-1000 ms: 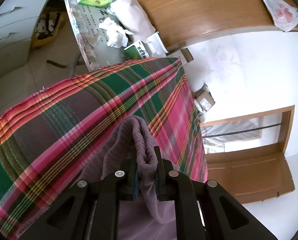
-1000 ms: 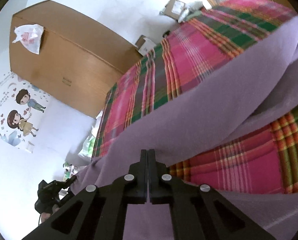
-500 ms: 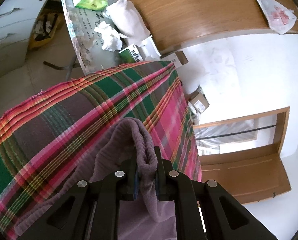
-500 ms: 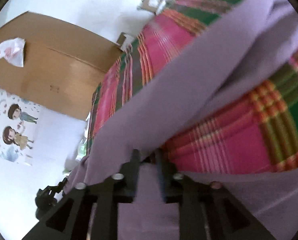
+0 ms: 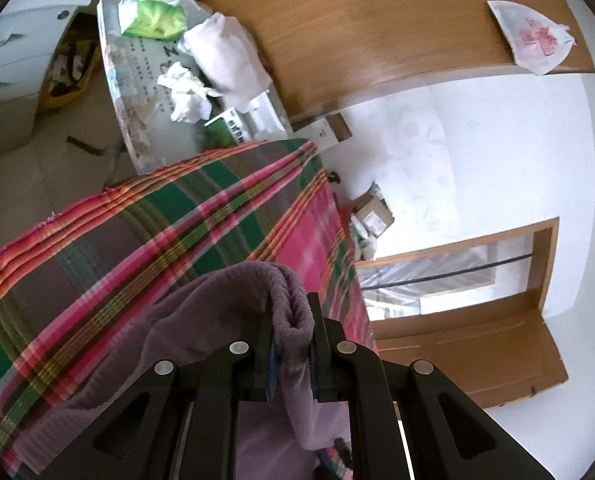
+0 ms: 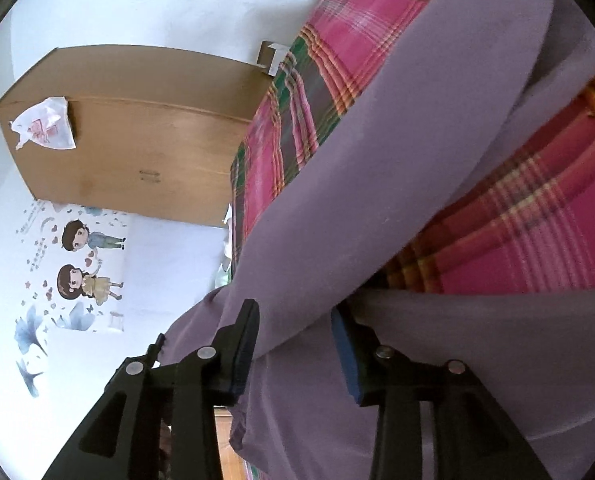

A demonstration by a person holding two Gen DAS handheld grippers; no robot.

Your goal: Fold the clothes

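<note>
Left gripper (image 5: 290,320) clamped on a bunched fold of the purple garment (image 5: 217,304), thick rolled edge pinched between the two black fingers, rest of the cloth trailing down and left of the fingers onto the plaid blanket (image 5: 137,232). Right gripper (image 6: 295,340) spread wide, jaws well apart, not gripping; the same purple garment (image 6: 357,168) fills the gap between the fingers and runs diagonally up toward the top right, a second layer of it lying across the lower right. Garment sits on the plaid blanket (image 6: 537,240) in both views, pink/green/brown checks showing either side of it. Past the blanket's far edge in the left wrist view: a cluttered side table (image 5: 137,92) with a green bag (image 5: 153,20), crumpled tissue (image 5: 185,96) and a pale rolled bundle (image 5: 225,60). Behind that, a wooden wardrobe (image 5: 377,28) with a white plastic bag (image 5: 537,40) on it. Right wrist view shows the same wardrobe (image 6: 145,144) and a cartoon wall sticker (image 6: 81,264) of two figures on the white wall.
</note>
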